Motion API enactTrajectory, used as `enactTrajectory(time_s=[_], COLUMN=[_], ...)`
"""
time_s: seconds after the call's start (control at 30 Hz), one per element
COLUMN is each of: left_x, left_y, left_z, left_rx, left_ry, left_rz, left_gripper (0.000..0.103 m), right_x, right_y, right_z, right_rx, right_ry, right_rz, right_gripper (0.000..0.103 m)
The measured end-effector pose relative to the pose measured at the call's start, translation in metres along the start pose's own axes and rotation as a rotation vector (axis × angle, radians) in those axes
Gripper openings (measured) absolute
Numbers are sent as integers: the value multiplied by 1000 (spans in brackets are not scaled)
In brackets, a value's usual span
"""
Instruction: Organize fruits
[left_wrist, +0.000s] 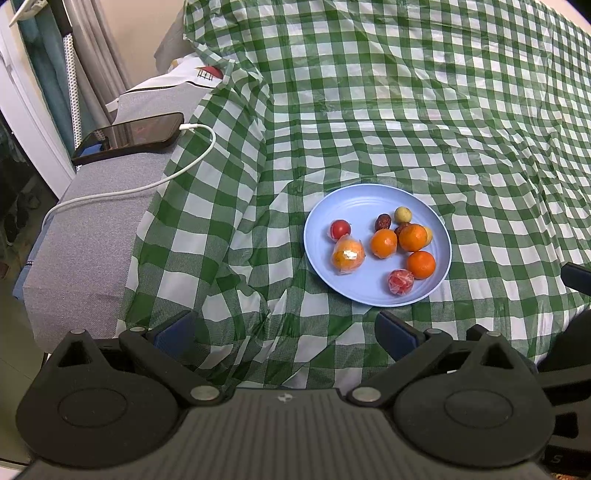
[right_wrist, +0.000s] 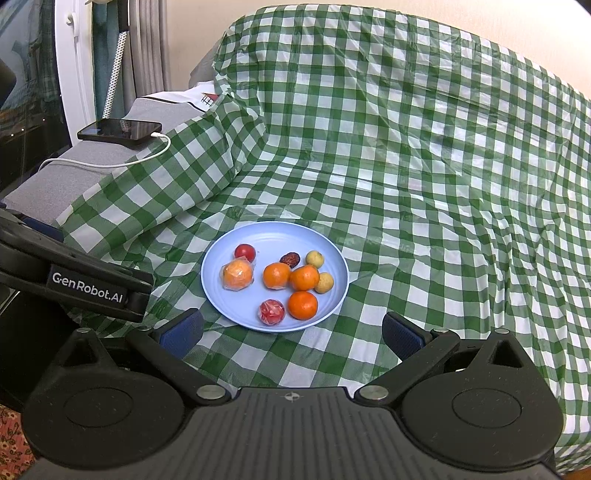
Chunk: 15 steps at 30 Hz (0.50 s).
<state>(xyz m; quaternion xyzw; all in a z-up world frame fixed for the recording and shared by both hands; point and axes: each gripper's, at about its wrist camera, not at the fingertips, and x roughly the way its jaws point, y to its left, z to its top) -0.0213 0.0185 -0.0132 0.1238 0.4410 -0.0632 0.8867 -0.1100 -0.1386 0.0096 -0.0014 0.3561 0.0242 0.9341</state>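
Note:
A light blue plate (left_wrist: 332, 206) (right_wrist: 225, 306) lies on the green checked cloth and holds the fruit. On it are three bare oranges (left_wrist: 384, 243) (right_wrist: 277, 275), a plastic-wrapped orange (left_wrist: 347, 256) (right_wrist: 237, 274), a red tomato (left_wrist: 340, 229) (right_wrist: 245, 252), a wrapped red fruit (left_wrist: 400, 281) (right_wrist: 272, 312), brown dates (left_wrist: 383, 222) (right_wrist: 290, 259) and small yellow fruits (left_wrist: 403, 214) (right_wrist: 315, 259). My left gripper (left_wrist: 286, 334) hovers open just in front of the plate, empty. My right gripper (right_wrist: 291, 334) is open at the plate's near rim, empty too.
A phone (left_wrist: 129, 138) (right_wrist: 120, 133) on a white charging cable (left_wrist: 147, 186) rests on a grey padded armrest (left_wrist: 81, 236) at the left. The checked cloth (left_wrist: 424, 110) covers the whole seat and back. The left gripper's body (right_wrist: 74, 280) shows in the right wrist view.

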Motion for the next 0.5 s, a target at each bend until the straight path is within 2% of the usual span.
enactTrajectory(time_s=[0.5], left_x=[2], left_y=[3], left_z=[0], left_rx=[7], left_ry=[4], left_rz=[11], left_gripper=[103], right_x=[2], right_y=[2], right_z=[-1], right_rx=[1], right_ry=[3], right_rz=[1], right_gripper=[102])
